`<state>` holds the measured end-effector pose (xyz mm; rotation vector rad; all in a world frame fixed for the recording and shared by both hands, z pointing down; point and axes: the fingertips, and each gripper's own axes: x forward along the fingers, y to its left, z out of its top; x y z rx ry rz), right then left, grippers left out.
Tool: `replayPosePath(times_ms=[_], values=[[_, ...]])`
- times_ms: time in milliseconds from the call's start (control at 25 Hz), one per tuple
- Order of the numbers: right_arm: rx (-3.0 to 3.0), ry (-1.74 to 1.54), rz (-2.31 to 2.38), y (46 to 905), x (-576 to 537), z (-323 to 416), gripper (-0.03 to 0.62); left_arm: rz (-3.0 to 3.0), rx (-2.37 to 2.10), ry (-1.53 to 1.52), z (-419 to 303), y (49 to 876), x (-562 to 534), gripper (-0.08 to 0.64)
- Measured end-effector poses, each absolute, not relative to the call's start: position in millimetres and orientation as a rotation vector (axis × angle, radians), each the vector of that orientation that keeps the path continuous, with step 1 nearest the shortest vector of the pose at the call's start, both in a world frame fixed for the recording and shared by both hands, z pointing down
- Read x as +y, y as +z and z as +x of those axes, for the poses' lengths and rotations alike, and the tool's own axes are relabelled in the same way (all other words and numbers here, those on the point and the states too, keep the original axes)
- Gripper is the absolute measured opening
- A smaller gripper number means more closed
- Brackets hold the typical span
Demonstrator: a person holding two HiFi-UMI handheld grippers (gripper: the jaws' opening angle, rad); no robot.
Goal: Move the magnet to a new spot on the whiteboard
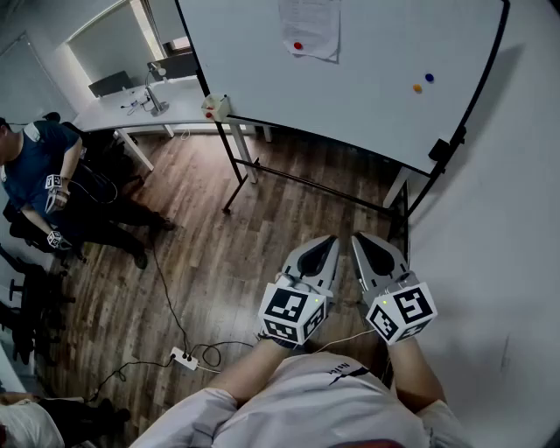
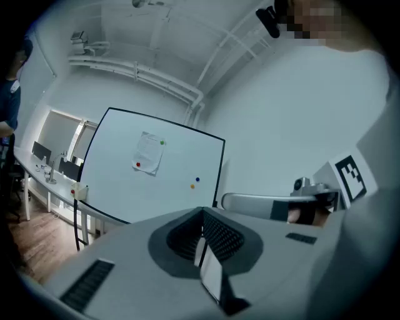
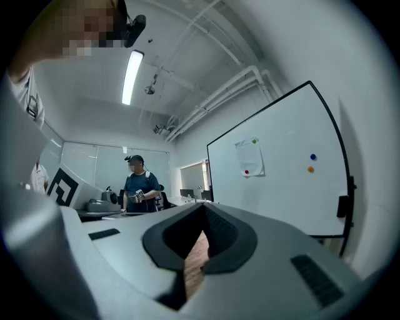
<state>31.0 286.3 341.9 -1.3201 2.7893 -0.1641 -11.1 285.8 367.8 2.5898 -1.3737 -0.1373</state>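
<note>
The left gripper (image 1: 328,241) is held clenched, its jaws closed tip to tip with nothing between them. The right gripper (image 1: 359,238) is likewise closed on nothing, and only a sliver of floor (image 1: 219,254) is seen through the gap behind its tips. Both are held side by side, just apart, above the wood floor, tips pointed toward 12 o'clock.

The whiteboard (image 1: 376,96) is found at 12 o'clock, well apart from both grippers, in a black frame. A paper (image 1: 311,26) is fixed near its top edge. A red magnet (image 1: 297,45) is set on the paper's lower part and a green magnet (image 2: 162,143) at its upper corner. At 3 o'clock of the paper a blue magnet (image 1: 429,78) is seen, with an orange magnet (image 1: 417,87) just beside it at 7 o'clock. All magnets are well apart from the grippers.

A wall (image 1: 499,262) is found at 3 o'clock of the right gripper. A power strip (image 1: 184,358) lies on the floor at 8 o'clock of the left gripper. A person (image 1: 39,175) is seen at 10 o'clock, near a desk (image 1: 153,114).
</note>
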Motion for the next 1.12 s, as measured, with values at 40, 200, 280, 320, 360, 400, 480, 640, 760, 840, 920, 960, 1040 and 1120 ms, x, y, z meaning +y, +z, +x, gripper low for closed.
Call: replayPosePath(times_ms=[40,200,280,320,360,400,480,640,760,840,920,960,1040,1120], values=[[2.790,-0.160,-1.323,341,283,29,0.012,2.590,-1.373,-0.138,-13,368,283,0.012],[2.792,-0.159,-1.321,339,272,22,0.012,2.589,-1.371,-0.137,-20,369,271,0.012],[2.793,-0.182,-1.312,339,266,17,0.014,2.589,-1.371,-0.135,-24,370,265,0.012],[2.791,-0.194,-1.308,340,263,15,0.014,2.589,-1.371,-0.135,-27,370,261,0.012],[2.788,-0.200,-1.306,340,260,13,0.014,2.589,-1.374,-0.135,-30,370,257,0.012],[2.784,-0.200,-1.306,340,256,10,0.014,2.588,-1.377,-0.137,-34,370,252,0.012],[2.770,-0.193,-1.311,337,247,5,0.014,2.586,-1.389,-0.141,-45,368,241,0.012],[2.727,-0.204,-1.344,331,226,-8,0.014,2.569,-1.409,-0.148,-73,367,218,0.012],[2.682,-0.218,-1.369,325,207,-15,0.014,2.569,-1.421,-0.152,-94,364,195,0.012],[2.645,-0.250,-1.384,326,193,-19,0.014,2.560,-1.437,-0.147,-111,369,178,0.012],[2.616,-0.268,-1.410,330,182,-22,0.014,2.546,-1.452,-0.142,-129,375,163,0.012],[2.606,-0.269,-1.428,332,177,-24,0.014,2.541,-1.455,-0.141,-137,378,158,0.012],[2.597,-0.270,-1.462,337,171,-31,0.014,2.536,-1.452,-0.142,-150,381,149,0.012],[2.604,-0.267,-1.484,341,167,-39,0.014,2.538,-1.436,-0.148,-157,382,143,0.012]])
